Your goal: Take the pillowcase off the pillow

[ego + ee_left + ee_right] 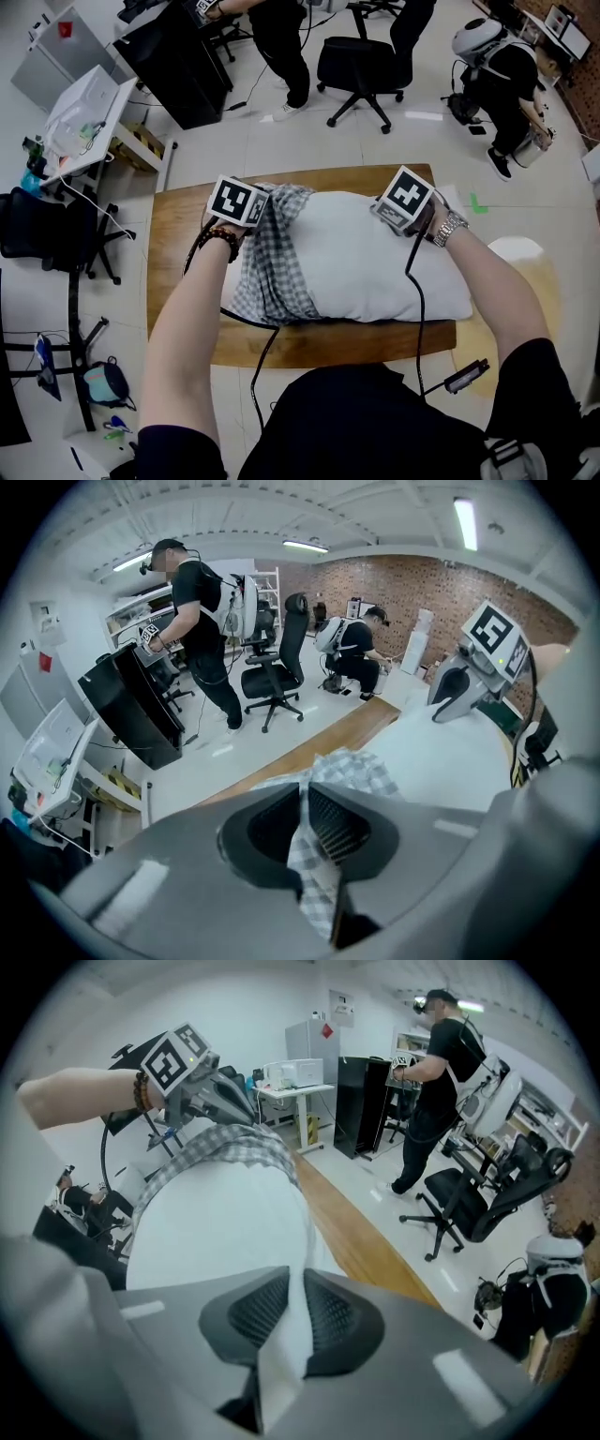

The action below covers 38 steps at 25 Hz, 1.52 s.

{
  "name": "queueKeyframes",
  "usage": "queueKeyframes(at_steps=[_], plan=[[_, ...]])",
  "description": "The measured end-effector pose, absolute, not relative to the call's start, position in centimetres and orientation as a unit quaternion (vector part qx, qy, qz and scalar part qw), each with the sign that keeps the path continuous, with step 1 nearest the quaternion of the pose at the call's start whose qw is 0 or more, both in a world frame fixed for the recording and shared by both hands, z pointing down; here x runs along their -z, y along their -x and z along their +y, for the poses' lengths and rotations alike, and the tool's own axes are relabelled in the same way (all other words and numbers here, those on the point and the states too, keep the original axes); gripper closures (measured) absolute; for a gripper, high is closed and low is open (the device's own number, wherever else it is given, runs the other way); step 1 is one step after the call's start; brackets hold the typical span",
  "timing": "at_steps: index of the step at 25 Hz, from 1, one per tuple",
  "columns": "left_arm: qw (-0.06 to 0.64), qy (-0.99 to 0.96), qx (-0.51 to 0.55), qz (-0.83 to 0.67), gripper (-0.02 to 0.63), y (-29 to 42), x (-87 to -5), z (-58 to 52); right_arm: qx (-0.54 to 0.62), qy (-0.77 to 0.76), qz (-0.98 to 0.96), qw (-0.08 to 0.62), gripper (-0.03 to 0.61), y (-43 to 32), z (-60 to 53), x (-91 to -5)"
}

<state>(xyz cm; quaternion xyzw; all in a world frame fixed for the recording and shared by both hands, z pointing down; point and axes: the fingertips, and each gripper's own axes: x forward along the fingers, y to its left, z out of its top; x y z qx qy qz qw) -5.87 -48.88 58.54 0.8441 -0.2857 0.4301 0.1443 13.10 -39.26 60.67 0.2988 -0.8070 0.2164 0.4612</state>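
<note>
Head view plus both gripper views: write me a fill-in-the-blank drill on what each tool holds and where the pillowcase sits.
1. The left tool pinches the grey-and-white checked fabric pillowcase, while the right tool pinches the plain ____ pillow.
2. In the head view, the pillowcase is bunched over the pillow's ____ end only.
3. The pillow lies on a brown ____ table.

Missing words: white; left; wooden.

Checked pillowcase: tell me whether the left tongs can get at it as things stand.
Yes, it seems so: the left tongs are pinching a fold of the checked pillowcase, so nothing stands in the way.
</note>
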Motion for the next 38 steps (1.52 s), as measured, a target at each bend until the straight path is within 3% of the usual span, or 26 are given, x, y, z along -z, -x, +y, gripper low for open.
queueKeyframes(at_steps=[9,23,38], plan=[[0.133,-0.862,-0.384,-0.303,0.532,6.5,-56.3,-46.4,-0.128,-0.333,-0.827,0.434,0.362,-11.9,-38.8,-59.1],[0.140,-0.861,-0.352,-0.339,0.512,10.6,-56.9,-37.4,-0.088,-0.317,-0.848,0.415,0.350,-7.4,-29.4,-57.1],[0.171,-0.867,-0.319,-0.343,0.440,14.2,-61.7,-26.0,-0.028,-0.277,-0.857,0.433,0.298,-0.5,-19.6,-59.3]])
